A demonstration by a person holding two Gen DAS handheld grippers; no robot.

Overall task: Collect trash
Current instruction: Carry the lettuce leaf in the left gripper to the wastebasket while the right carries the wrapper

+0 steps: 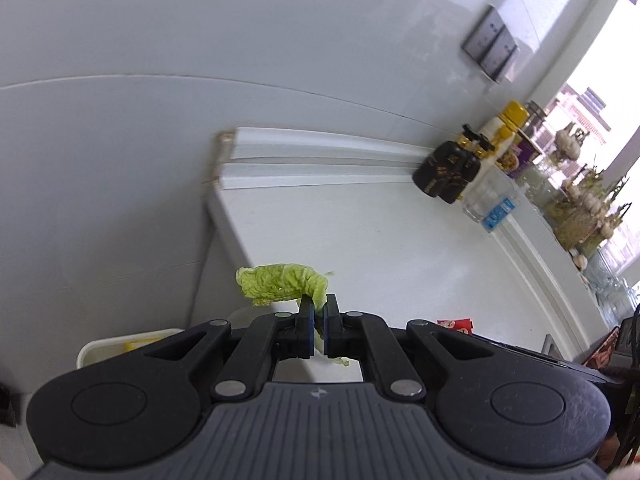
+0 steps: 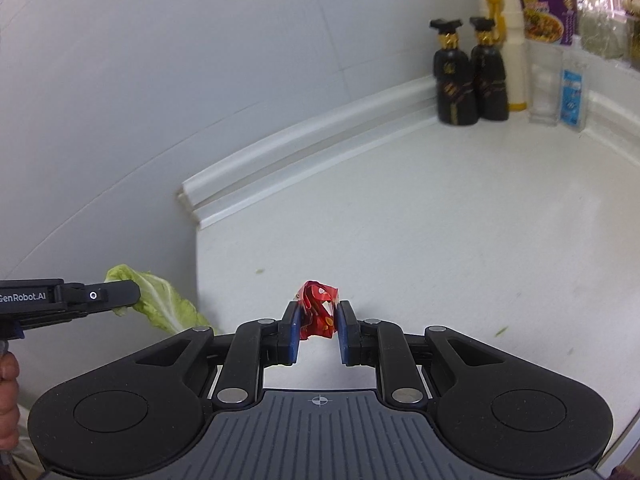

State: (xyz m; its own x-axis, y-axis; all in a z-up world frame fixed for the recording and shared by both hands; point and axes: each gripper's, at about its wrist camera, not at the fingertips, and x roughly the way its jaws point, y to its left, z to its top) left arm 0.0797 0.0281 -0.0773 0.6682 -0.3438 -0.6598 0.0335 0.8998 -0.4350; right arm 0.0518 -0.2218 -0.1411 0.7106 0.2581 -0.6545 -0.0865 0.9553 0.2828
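Observation:
A limp green lettuce leaf (image 1: 276,286) is pinched in my left gripper (image 1: 319,312), whose blue pads are shut on its stem just past the left end of the white counter (image 1: 400,248). The right wrist view shows the same leaf (image 2: 160,300) hanging from the left gripper (image 2: 130,298) at the left edge. My right gripper (image 2: 319,314) is shut on a crumpled red wrapper (image 2: 318,312) above the counter (image 2: 440,248). A white bin (image 1: 120,346) with something yellow inside peeks out low at the left, under the left gripper.
Two black bottles (image 2: 468,80), a yellow-capped white bottle (image 2: 508,40), a clear box with a blue label (image 2: 560,88) and a purple carton (image 2: 548,12) stand in the far right corner. A red packet (image 1: 456,325) lies behind my left gripper. A hand (image 2: 8,400) shows at the left edge.

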